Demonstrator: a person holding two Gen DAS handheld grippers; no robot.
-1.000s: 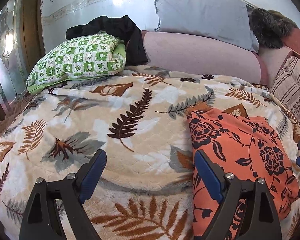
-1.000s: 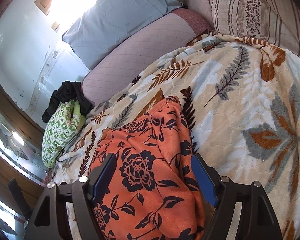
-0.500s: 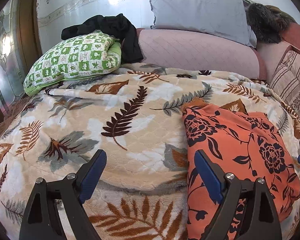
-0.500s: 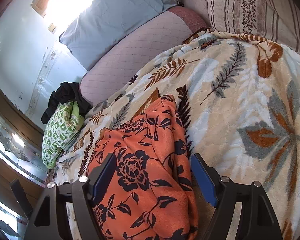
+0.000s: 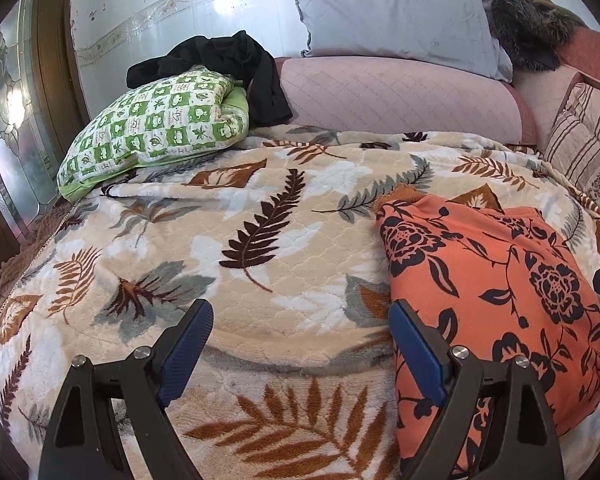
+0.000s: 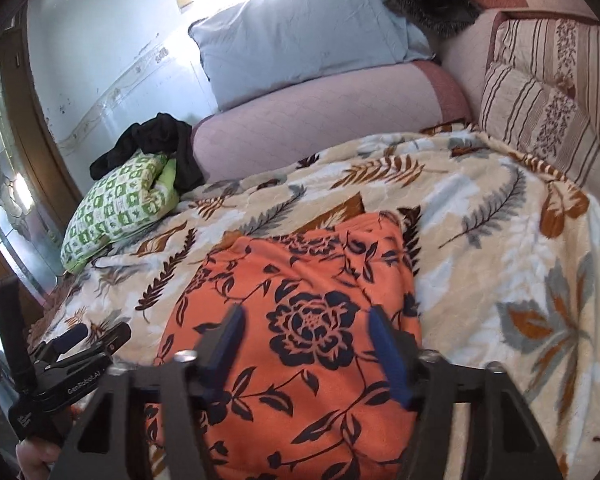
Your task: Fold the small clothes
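An orange garment with a dark floral print point(image 5: 496, 280) lies folded on the leaf-patterned blanket point(image 5: 260, 220); it also fills the middle of the right wrist view point(image 6: 300, 320). My left gripper point(image 5: 300, 320) is open and empty above the blanket, just left of the garment. My right gripper point(image 6: 306, 326) is open and empty, hovering over the garment's near half. The left gripper also shows at the far left of the right wrist view point(image 6: 72, 352).
A green checked pillow point(image 5: 156, 128) with a black garment point(image 5: 228, 68) on it lies at the back left. A pink bolster point(image 5: 396, 96), a grey pillow point(image 5: 396, 16) and striped cushions point(image 5: 584, 152) line the back and right. A wooden door frame point(image 5: 56, 64) stands at left.
The right gripper has swung leftward and levelled, now centred over the orange garment. The left gripper has drawn back slightly. Both stay open.
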